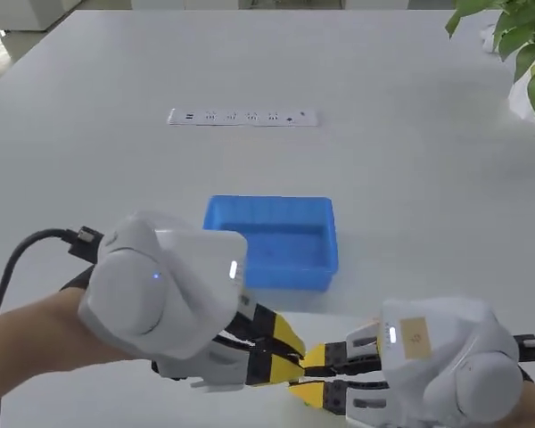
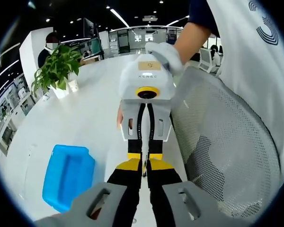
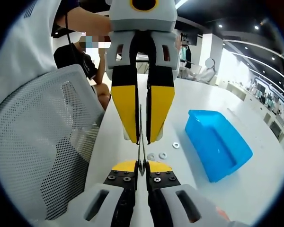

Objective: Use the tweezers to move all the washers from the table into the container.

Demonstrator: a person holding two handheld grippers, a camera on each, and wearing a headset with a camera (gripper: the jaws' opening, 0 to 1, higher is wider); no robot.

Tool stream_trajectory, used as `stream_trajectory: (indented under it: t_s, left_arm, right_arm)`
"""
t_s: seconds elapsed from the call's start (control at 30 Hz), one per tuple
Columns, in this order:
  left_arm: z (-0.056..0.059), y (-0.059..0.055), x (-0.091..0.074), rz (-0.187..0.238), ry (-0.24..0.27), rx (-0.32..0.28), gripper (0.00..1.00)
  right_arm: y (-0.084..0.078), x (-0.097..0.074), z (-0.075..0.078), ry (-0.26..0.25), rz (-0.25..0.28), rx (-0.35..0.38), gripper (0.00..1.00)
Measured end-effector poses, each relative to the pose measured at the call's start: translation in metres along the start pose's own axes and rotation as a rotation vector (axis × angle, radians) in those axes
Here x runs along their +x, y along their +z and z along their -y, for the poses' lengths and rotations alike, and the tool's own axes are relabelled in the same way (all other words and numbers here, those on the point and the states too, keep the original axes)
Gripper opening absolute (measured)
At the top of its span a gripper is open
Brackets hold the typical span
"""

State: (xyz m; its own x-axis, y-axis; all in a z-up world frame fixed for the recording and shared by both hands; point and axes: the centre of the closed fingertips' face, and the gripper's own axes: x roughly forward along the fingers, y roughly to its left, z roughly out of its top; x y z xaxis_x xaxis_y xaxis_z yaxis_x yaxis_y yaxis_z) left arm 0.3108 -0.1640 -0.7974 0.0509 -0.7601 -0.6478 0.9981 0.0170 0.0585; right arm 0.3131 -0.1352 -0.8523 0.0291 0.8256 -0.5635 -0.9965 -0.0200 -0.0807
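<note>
- Head view: a white table [image 1: 410, 178] bears a blue container [image 1: 272, 241]. A power strip [image 1: 242, 117] lies beyond it, and a potted plant [image 1: 517, 45] stands at the far right corner.
- The left gripper [image 1: 290, 352] and right gripper [image 1: 316, 373] meet tip to tip at the near edge, just short of the container. Their bodies hide the table beneath.
- Right gripper view: the tweezers [image 3: 140, 142] are pinched in the right gripper's closed jaws. They run up between the left gripper's yellow jaws, which sit close on either side; whether those press cannot be told.
- The washers [image 3: 163, 155] lie flat on the table between the jaws and the container.
- A mesh chair back [image 3: 42, 151] stands beside the table edge.
- Counts: two grippers, one pair of tweezers, one container, three washers, one power strip, one plant.
</note>
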Motion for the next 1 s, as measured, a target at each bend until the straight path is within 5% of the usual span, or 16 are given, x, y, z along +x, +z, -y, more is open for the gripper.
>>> stream_trajectory:
  t_s: [0.5,1.0]
  left_arm:
    - [0.000,0.002,-0.004,0.027,0.013,-0.011,0.06]
    - [-0.001,0.008,-0.009,0.130,0.060,-0.082,0.06]
  right_arm:
    - [0.004,0.001,0.000,0.008,0.013,0.013,0.08]
    - [0.004,0.006,-0.005,0.028,0.008,0.020,0.08]
